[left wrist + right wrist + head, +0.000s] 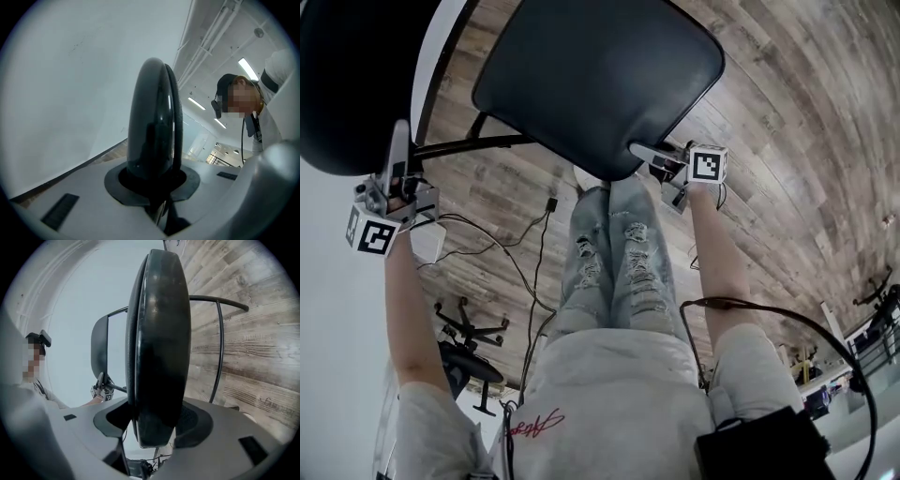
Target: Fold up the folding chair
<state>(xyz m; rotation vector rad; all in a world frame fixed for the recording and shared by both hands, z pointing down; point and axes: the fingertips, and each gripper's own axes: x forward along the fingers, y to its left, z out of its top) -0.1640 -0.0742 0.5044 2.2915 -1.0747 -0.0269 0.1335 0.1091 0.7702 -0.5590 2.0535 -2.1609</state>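
The folding chair's black seat (600, 66) fills the top middle of the head view, with its black backrest (356, 84) at the upper left. My left gripper (398, 155) sits at the backrest's edge. In the left gripper view the backrest (154, 122) stands upright between the pads of my left gripper (154, 183), which is shut on it. My right gripper (652, 155) is at the seat's near corner. The thick seat edge (161, 343) fills the gap of my right gripper (154, 423), with both pads against it. The right gripper view also shows the backrest (99, 345) farther off.
A black frame tube (478, 145) runs under the seat, and a curved tube (218, 333) shows past it. Cables (530, 262) and a white box (427, 239) lie on the wood floor (787, 141). An office chair base (469, 337) stands lower left. The person's legs (614, 262) are below the seat.
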